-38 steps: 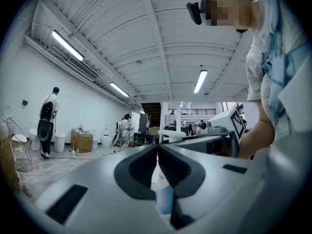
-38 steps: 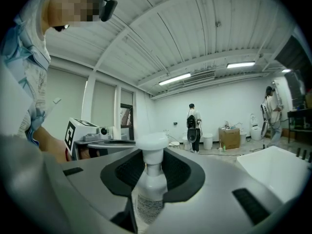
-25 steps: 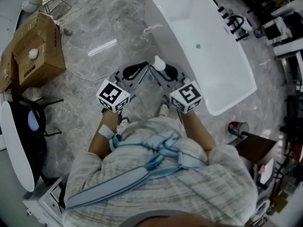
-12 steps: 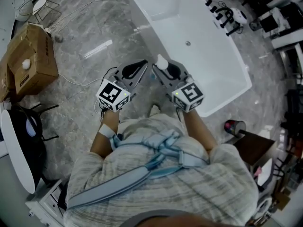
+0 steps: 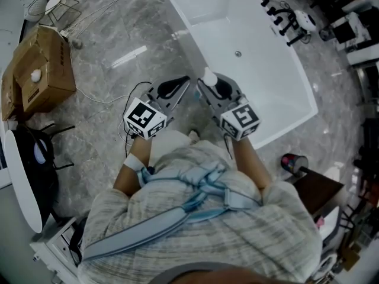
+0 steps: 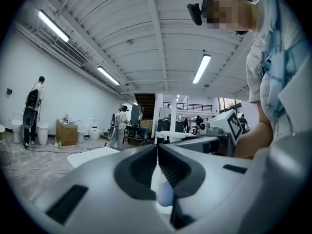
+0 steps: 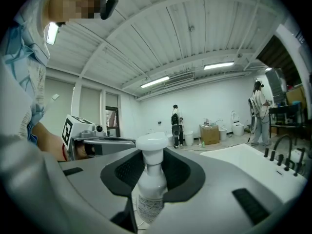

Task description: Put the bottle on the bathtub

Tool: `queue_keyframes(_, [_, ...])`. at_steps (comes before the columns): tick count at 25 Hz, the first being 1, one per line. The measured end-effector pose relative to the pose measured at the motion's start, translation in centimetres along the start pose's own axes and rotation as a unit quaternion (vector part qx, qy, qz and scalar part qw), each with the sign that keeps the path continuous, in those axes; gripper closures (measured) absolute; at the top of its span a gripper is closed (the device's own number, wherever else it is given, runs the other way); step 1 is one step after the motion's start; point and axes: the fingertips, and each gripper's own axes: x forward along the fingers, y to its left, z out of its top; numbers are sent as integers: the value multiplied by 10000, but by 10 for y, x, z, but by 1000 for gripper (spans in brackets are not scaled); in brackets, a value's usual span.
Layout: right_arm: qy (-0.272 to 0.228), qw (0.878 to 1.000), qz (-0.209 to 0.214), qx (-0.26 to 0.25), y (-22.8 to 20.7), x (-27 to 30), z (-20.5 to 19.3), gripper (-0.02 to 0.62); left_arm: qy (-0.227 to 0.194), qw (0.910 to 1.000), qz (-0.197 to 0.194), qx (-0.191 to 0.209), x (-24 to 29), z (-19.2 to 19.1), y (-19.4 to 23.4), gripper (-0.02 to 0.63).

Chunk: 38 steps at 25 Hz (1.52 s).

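Observation:
My right gripper (image 5: 208, 83) is shut on a white bottle (image 7: 150, 179) with a wide white cap (image 5: 209, 76); the bottle stands upright between the dark pads (image 7: 178, 172). In the head view it hangs just off the near long rim of the white bathtub (image 5: 278, 99). My left gripper (image 5: 186, 83) is beside it to the left, jaws shut and tips touching, holding nothing; its own view (image 6: 157, 147) shows the ribbed pads (image 6: 170, 169) pressed together.
A black tap set (image 5: 283, 18) sits on the tub's far rim. Cardboard boxes (image 5: 41, 70) lie on the marble floor at left, with a cable (image 5: 95, 96) trailing toward me. Several people and toilets stand far off in the room (image 7: 175, 126).
The view has shifted slightly; both grippers with the bottle sit a little farther right and closer to the tub's near rim. Both stay shut as before.

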Motion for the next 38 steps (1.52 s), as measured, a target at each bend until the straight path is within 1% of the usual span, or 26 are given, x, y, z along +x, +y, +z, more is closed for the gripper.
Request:
queue_keyframes(5, [45, 10000, 25, 18, -8, 10, -2, 483, -46, 9999, 103, -92, 3, -1, 16, 600])
queue_keyframes(12, [135, 9999, 25, -38, -23, 45, 1, 483, -90, 9998, 71, -156, 12, -5, 51, 600])
queue_keyframes(16, [166, 9999, -14, -23, -39, 79, 6, 483, -131, 9997, 50, -210, 19, -4, 90, 600])
queue_keyframes(22, [233, 9996, 31, -123, -64, 146, 21, 483, -205, 9995, 84, -223, 29, 3, 167, 600])
queue_keyframes(28, [155, 9995, -10, -261, -90, 212, 43, 483, -298, 9996, 13, -13, 41, 25, 238, 600])
queue_keyframes(32, [60, 9993, -32, -375, -100, 250, 52, 483, -102, 9999, 0, 135, 38, 22, 273, 600])
queue_keyframes(38, [151, 9993, 36, -338, -113, 284, 60, 483, -152, 9998, 98, 91, 42, 28, 310, 600])
